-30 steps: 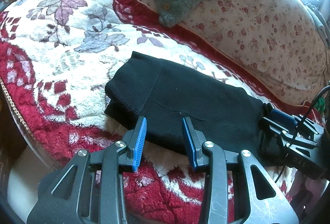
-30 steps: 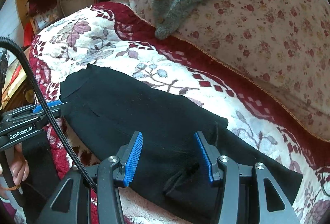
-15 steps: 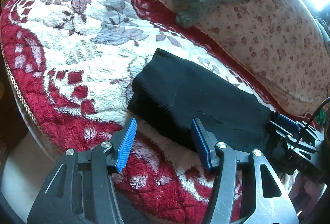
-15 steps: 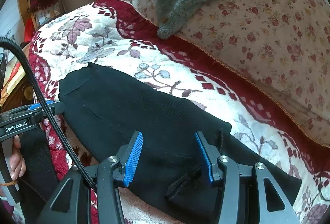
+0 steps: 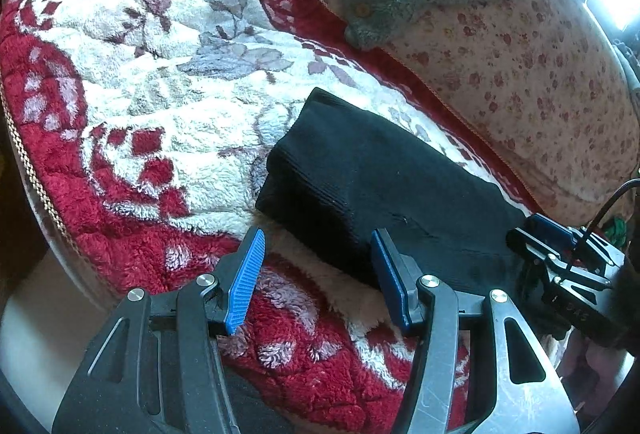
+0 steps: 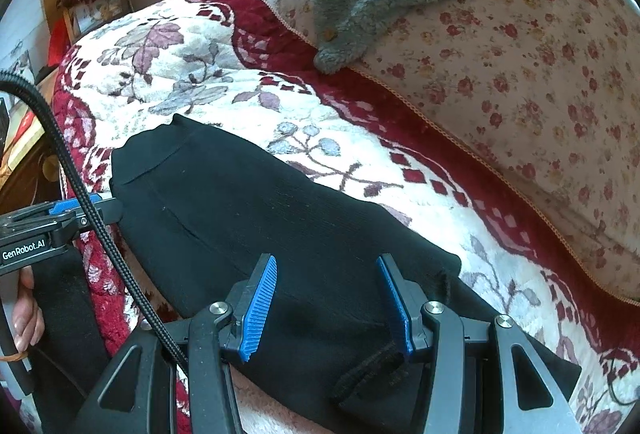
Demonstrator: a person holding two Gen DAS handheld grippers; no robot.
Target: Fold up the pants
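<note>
The black pants (image 5: 372, 178) lie folded into a long, flat, ribbed band on the red-and-white floral blanket (image 5: 132, 106), near its front edge. The left gripper (image 5: 316, 274) has its fingers (image 5: 245, 280) spread wide, holding nothing, over the band's left end. The right gripper (image 6: 328, 308) is likewise wide apart and empty, above the band's right part. The band's long axis runs along the front edge, left to right.

seat: red-white plush cover (image 5: 132, 106) | backrest: floral cushion (image 6: 520, 82) | light: bright upper-right
</note>
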